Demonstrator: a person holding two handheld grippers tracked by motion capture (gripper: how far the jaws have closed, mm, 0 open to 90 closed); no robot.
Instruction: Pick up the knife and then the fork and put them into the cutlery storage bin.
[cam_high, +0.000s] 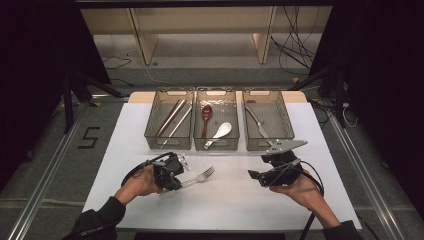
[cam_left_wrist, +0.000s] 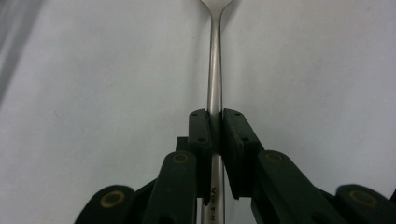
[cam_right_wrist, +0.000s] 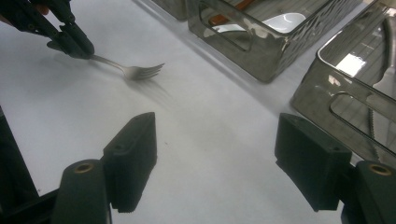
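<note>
A metal fork (cam_high: 202, 176) sits low over the white table (cam_high: 225, 205), tines pointing toward the bins. My left gripper (cam_high: 178, 183) is shut on its handle. In the left gripper view the two black pads clamp the fork's handle (cam_left_wrist: 215, 70) from both sides at the left gripper's tip (cam_left_wrist: 215, 119). My right gripper (cam_high: 255, 176) hovers over the table's right part, jaws wide open and empty. In the right gripper view the right gripper (cam_right_wrist: 217, 144) faces the fork (cam_right_wrist: 133, 71) and the left gripper (cam_right_wrist: 77, 49) farther off.
Three clear bins stand in a row at the back of the table. The left bin (cam_high: 168, 91) holds chopsticks (cam_high: 170, 119), the middle bin (cam_high: 215, 90) a red spoon (cam_high: 206, 116) and a white spoon (cam_high: 221, 132), the right bin (cam_high: 262, 91) a knife (cam_high: 257, 122).
</note>
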